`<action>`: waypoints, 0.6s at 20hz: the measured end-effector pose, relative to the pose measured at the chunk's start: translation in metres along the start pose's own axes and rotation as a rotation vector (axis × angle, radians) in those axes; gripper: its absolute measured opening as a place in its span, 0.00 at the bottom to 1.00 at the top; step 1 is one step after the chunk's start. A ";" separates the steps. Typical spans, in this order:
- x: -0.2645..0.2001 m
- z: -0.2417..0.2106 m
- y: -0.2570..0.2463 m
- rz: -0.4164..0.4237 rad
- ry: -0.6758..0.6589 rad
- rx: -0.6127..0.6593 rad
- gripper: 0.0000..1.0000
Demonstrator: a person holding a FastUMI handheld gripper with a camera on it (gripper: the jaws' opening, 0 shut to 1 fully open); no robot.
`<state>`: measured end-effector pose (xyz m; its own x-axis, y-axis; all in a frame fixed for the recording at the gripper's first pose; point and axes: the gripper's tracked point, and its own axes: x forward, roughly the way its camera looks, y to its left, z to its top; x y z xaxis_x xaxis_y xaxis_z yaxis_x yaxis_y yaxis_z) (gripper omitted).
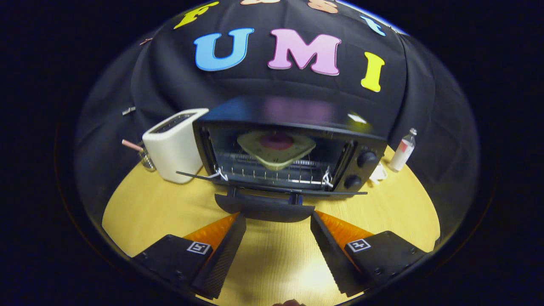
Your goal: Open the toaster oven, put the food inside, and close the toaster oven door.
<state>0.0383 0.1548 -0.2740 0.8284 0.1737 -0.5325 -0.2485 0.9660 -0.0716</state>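
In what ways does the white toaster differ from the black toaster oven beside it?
The toaster is white and upright with slots on top; the toaster oven is black, wider, and front-loading. The toaster oven's door lies open, with a plate of food inside. Both stand on the table. The gripper is open just before the door handle.

The gripper (277, 221) hangs low over the table with its two fingers (229, 242) spread wide apart, nothing held between them. Both fingertips point forward and reach level with the handle of the lowered door, perhaps touching its ends, though that contact is hard to judge here.
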 end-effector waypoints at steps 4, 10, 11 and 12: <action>-0.018 0.067 -0.006 0.008 -0.112 0.054 1.00; -0.080 0.150 -0.035 0.002 -0.336 0.098 1.00; -0.091 0.158 -0.044 -0.006 -0.361 0.108 1.00; -0.101 0.161 -0.053 -0.019 -0.369 0.115 1.00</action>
<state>0.0482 0.1172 -0.0805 0.9623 0.1931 -0.1914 -0.1914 0.9811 0.0275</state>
